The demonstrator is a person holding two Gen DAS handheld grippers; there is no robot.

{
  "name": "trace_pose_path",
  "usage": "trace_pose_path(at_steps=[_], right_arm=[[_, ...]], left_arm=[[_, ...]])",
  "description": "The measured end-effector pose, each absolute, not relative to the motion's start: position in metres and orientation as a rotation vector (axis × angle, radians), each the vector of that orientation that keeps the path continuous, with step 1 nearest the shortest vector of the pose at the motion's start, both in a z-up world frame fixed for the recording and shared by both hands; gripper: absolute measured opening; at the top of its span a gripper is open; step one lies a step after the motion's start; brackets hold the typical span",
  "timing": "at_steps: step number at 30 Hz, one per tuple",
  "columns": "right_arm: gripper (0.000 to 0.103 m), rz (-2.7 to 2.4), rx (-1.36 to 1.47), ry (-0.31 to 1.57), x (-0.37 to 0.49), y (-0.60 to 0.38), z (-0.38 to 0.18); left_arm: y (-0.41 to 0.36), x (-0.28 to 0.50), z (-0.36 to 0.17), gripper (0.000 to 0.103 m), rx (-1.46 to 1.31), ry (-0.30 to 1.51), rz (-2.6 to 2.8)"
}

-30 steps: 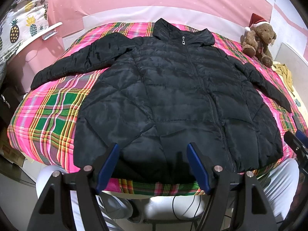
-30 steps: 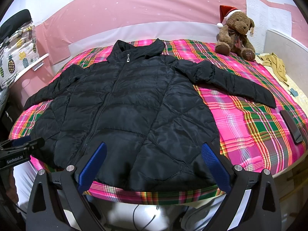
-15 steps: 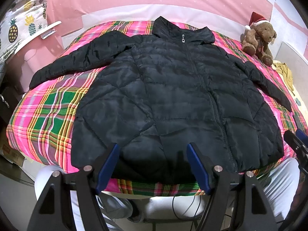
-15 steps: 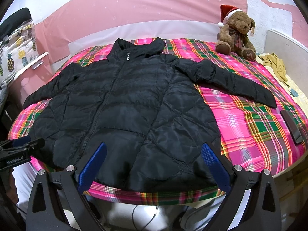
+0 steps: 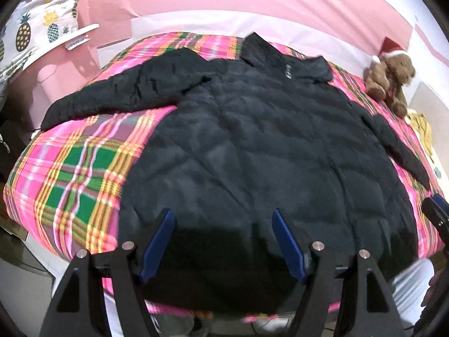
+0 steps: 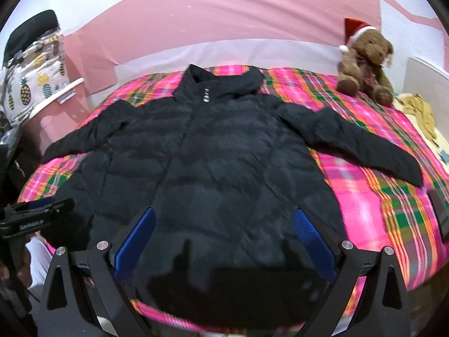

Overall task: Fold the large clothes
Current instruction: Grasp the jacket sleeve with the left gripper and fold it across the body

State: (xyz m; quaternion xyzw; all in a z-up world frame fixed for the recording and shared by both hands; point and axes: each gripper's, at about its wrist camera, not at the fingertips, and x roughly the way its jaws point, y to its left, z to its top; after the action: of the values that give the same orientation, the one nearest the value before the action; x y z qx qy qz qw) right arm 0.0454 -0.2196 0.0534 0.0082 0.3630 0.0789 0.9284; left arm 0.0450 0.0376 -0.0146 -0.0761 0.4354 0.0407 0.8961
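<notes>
— Where's the jacket lying?

— Flat on the bed, zipped, front up, collar toward the far edge by the pink wall, both sleeves spread out sideways. Its hem hangs just over the near edge.

— And the hand-held grippers?

— The left hand-held gripper hovers above the hem, left of the zip, fingers spread wide, holding nothing. The right hand-held gripper sits likewise over the hem's right half, also spread and empty.

— Any room around it?

— Bare plaid blanket shows on both sides below the sleeves. A teddy bear sits at the far right corner, well apart from the jacket; a dark flat thing lies near the right edge.
</notes>
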Motion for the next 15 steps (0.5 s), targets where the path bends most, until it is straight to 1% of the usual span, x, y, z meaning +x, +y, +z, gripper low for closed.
trace_pose_path(at_steps=[6,15], right_arm=[[0.099,0.240,-0.017,0.741,0.084,-0.195,0.053],[0.099,0.274,-0.053,0.764,0.142,-0.171,0.042]], left_arm=[[0.086,0.078,-0.019,0.074,-0.228,0.879,0.148],[0.187,0.137,-0.034,0.074,-0.358,0.851,0.306]])
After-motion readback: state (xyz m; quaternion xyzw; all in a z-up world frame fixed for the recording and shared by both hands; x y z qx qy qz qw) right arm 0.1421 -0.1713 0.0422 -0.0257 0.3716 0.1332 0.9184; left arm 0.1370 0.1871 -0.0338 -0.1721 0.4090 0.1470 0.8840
